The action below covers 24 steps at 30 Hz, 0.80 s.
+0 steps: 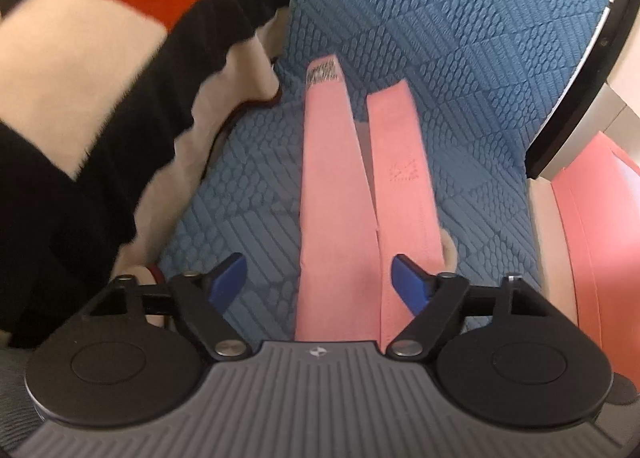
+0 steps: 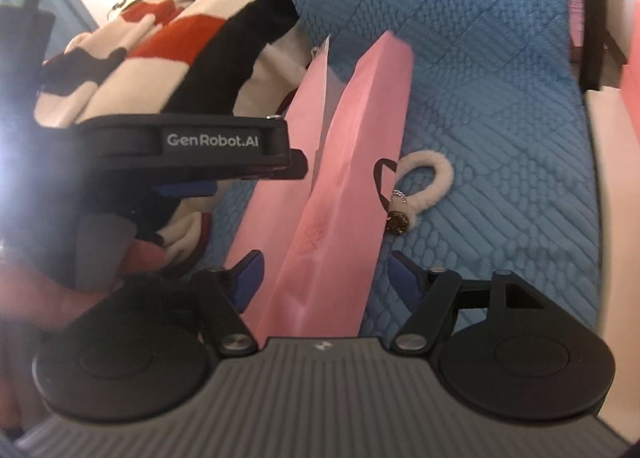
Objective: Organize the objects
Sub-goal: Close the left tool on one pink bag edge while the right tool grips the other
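Left wrist view: left hand-held gripper (image 1: 320,282), jaws apart, straddles 1 of 2 pink strips (image 1: 340,186) lying mid-cushion (image 1: 460,58); centre before pinching. Right wrist view: right hand-held gripper (image 2: 324,282), jaws apart, brackets the strip (image 2: 340,198); avoid the fluffy keyring (image 2: 424,178).

Pink paper bag (image 2: 344,186) lies on a blue quilted cover (image 2: 480,58); at ten o'clock, a cream, black and red blanket (image 1: 100,70); a cream fluffy loop (image 2: 434,174).
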Motion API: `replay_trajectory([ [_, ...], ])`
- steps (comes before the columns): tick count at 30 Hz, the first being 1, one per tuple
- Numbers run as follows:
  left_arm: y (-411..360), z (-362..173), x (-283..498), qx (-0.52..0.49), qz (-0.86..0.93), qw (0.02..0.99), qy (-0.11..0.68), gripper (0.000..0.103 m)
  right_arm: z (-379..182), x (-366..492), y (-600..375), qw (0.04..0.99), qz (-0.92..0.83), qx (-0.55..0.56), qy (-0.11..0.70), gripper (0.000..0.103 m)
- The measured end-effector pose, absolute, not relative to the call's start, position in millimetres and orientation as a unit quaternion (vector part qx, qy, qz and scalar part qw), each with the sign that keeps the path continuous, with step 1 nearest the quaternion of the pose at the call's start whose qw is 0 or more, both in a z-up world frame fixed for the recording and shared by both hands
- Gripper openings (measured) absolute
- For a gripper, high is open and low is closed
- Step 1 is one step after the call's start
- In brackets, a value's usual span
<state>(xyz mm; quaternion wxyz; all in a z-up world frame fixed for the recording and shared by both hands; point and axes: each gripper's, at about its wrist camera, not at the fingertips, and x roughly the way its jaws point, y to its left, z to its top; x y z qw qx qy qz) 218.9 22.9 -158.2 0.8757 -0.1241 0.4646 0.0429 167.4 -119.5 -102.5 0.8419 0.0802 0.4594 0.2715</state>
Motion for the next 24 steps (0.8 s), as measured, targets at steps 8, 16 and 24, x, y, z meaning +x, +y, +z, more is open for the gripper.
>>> replay_trajectory([
  [8, 29.1, -183.5, 227.3, -0.167, 0.019, 0.853, 0.493, 0.052, -117.6, 187.1, -140.7, 0.833, 0.242, 0.134, 0.479, 0.017],
  [16, 21.0, -182.3, 225.1, -0.172, -0.009, 0.858, 0.484, 0.012, -105.7, 178.8, -158.0, 0.852, 0.231, 0.145, 0.446, 0.007],
  [24, 16.8, -162.9, 230.5, -0.183, -0.056, 0.876, 0.442, 0.007, -94.5, 176.0, -185.0, 0.878, 0.187, 0.156, 0.412, 0.007],
])
